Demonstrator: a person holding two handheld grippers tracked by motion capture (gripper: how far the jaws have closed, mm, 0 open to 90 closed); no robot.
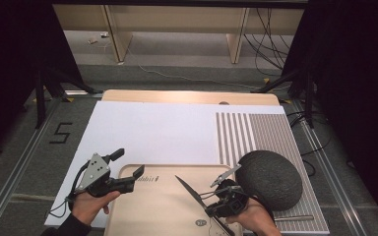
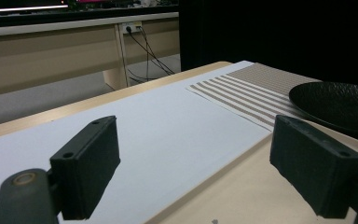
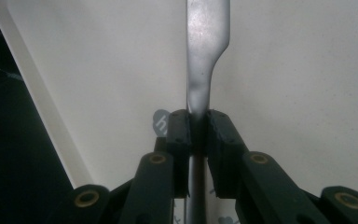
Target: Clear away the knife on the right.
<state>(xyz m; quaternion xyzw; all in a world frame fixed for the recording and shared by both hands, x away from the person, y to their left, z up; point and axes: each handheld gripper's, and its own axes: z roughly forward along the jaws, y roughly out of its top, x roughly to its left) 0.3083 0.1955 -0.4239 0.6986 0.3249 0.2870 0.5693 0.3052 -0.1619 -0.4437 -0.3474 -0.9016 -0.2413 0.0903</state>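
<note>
A pale wooden table [image 1: 187, 96] stands on a grey floor [image 1: 24, 147] with a black "5" marked on it, dark curtains [image 1: 10, 59] hang at both sides, and a light wooden bench frame [image 1: 123, 29] with loose cables stands at the back. A large white sheet [image 1: 152, 132] covers most of the tabletop. To its right lies a beige mat with white stripes [image 1: 270, 132].

At the near left, the left gripper [image 1: 128, 169] is held in a hand, its two black jaws spread wide with nothing between them; in the left gripper view they frame the white sheet and the striped mat. Just right of it lies a light wooden cutting board with rounded corners [image 1: 152, 206], at the near middle of the table, over the white sheet.

Over the board's right part is a silver metal knife [image 1: 189, 189]. Its long axis runs diagonally: the tip points away and to the left, and the handle end comes back toward the person's right. The right gripper [image 1: 215, 206] has its jaws clamped on the knife near where blade meets handle; the right gripper view shows both pads [image 3: 219, 135] pressed on the metal.

Farthest right, a round black textured plate [image 1: 270, 179] rests on the striped mat, just beside the right gripper.
</note>
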